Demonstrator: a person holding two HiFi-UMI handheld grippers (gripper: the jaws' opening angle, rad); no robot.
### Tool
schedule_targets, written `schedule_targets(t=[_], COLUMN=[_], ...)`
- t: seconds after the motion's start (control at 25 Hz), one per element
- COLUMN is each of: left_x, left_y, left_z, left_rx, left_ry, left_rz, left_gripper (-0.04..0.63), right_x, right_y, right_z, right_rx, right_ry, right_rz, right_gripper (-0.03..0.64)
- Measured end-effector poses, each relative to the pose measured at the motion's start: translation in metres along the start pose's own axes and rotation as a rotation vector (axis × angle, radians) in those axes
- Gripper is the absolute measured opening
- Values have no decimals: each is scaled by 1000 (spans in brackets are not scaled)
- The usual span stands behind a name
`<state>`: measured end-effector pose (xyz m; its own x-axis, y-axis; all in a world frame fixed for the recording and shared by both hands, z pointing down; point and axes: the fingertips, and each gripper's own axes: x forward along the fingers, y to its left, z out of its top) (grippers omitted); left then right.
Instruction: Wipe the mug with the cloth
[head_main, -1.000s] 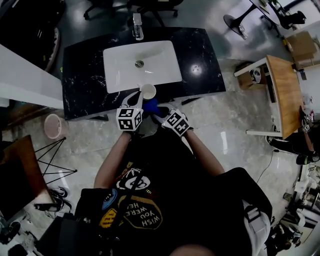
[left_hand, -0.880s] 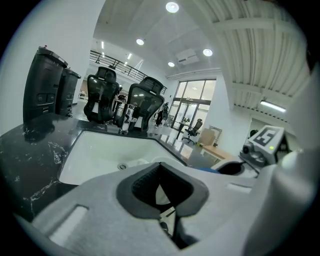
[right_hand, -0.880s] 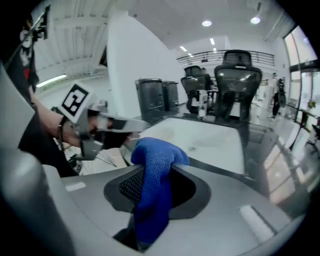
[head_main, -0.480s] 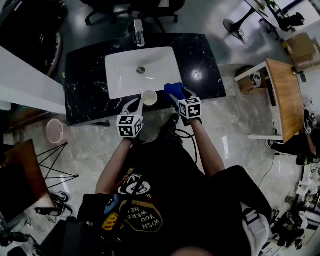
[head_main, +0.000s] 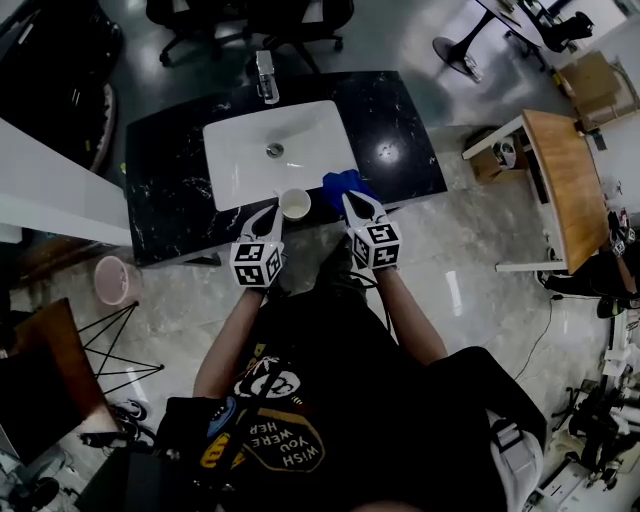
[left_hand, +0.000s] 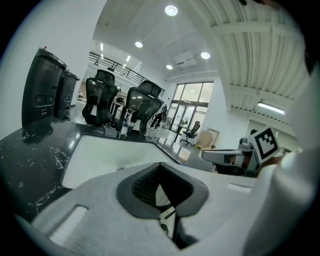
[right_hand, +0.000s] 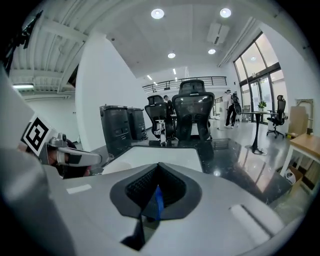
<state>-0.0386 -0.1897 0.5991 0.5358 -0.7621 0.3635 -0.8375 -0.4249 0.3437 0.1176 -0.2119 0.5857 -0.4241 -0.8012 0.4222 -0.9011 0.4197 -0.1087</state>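
A white mug (head_main: 295, 204) stands at the front edge of the black counter (head_main: 170, 170), just before the white basin (head_main: 240, 150). My left gripper (head_main: 272, 210) reaches it from the left; in the left gripper view the gripper (left_hand: 160, 197) is shut on a white sliver of the mug. To the mug's right, a blue cloth (head_main: 338, 181) lies on the counter edge. On it my right gripper (head_main: 352, 198) is shut, with a strip of the cloth (right_hand: 158, 202) pinched between its pads.
A faucet (head_main: 265, 75) stands behind the basin, with office chairs (head_main: 290, 15) beyond the counter. On the floor at the left sits a pink bucket (head_main: 112, 280). A wooden table (head_main: 570, 185) stands at the right.
A second ago both grippers were close together by the mug with the cloth between them. The right gripper has since moved right with the cloth, away from the mug.
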Motion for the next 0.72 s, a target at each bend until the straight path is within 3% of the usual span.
schedule_targets(t=[0.28, 0.44, 0.72], left_x=[-3, -1, -10], left_y=[5, -2, -21], left_z=[13, 26, 40], left_rx=[46, 136, 126], left_ry=[-19, -14, -25], left_rz=[-1, -28, -75], left_gripper=[3, 3, 3], right_x=[-1, 2, -5], right_y=[7, 6, 8], right_z=[15, 32, 48], right_rx=[8, 25, 7], right_ry=[-50, -75, -61], right_rz=[4, -1, 29], right_gripper=[0, 0, 0])
